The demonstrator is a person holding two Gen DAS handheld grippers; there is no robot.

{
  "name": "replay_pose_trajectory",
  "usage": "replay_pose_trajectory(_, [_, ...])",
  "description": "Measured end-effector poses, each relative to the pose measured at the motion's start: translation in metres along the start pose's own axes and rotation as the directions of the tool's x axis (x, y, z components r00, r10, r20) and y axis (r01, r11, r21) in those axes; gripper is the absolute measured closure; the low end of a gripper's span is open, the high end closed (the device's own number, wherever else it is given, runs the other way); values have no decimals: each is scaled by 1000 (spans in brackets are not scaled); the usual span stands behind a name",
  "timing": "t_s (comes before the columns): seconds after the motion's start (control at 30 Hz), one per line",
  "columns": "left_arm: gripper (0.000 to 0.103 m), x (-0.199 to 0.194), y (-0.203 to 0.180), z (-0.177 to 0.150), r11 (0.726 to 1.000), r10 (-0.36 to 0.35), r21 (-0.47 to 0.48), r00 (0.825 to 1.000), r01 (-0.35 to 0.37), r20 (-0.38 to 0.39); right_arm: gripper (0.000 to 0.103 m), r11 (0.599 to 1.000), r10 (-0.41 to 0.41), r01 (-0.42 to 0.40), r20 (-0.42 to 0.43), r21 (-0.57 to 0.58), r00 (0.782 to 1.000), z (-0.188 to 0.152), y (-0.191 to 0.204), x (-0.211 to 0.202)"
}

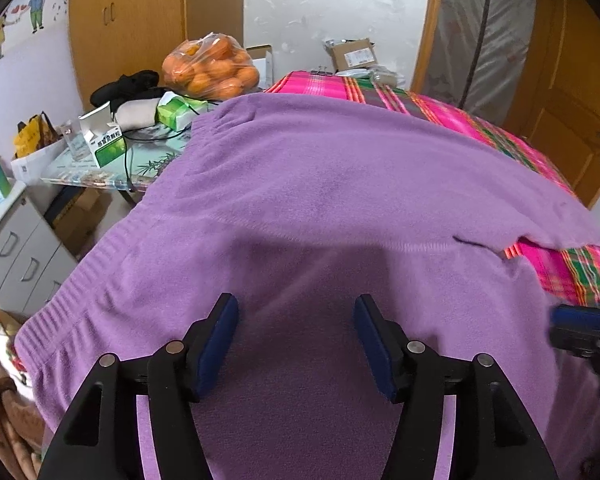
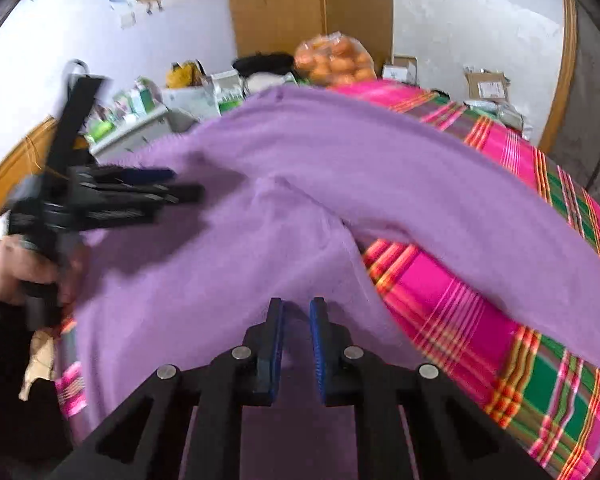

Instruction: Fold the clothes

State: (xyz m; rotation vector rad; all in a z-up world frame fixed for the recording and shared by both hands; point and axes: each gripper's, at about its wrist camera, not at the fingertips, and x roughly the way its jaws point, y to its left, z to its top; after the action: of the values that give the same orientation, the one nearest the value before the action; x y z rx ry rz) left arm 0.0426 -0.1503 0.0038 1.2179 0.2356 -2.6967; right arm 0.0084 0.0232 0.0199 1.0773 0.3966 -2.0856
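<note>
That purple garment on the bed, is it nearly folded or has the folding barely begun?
Barely begun. The purple garment lies spread over the striped bedcover, with no finished fold visible. In hand: the right gripper has its jaws narrowed over the cloth near the crotch, though no pinch is visible; the left gripper hovers open above the fabric. All the folds are left to do.

Left gripper: black angular plastic arms, navy-blue pads on inner finger faces, round silver pivot pins at linkages. Right gripper: same build, brighter blue pads. Hand on black handle, white cuff edge.
</note>
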Motion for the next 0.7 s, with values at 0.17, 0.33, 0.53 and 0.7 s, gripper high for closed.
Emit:
replay_pose_trajectory(0.17, [40, -20, 40, -21, 998, 31, -51, 999, -30, 15, 96, 996, -31, 31, -1, 90, 1000, -9, -32, -2])
replay_pose_trajectory(0.33, [41, -39, 83, -37, 989, 45, -144, 999, -41, 28, 96, 991, -40, 40, -1, 130, 999, -15, -49, -8])
replay_pose_trajectory(0.53, [41, -52, 79, -17, 987, 56, -155, 997, -47, 55, 94, 992, -46, 38, 72, 117, 996, -8, -38, -30])
replay_pose_trajectory(0.7, [41, -43, 46, 23, 997, 9, -80, 997, -3, 72, 84, 995, 18, -25, 75, 96, 997, 5, -20, -10])
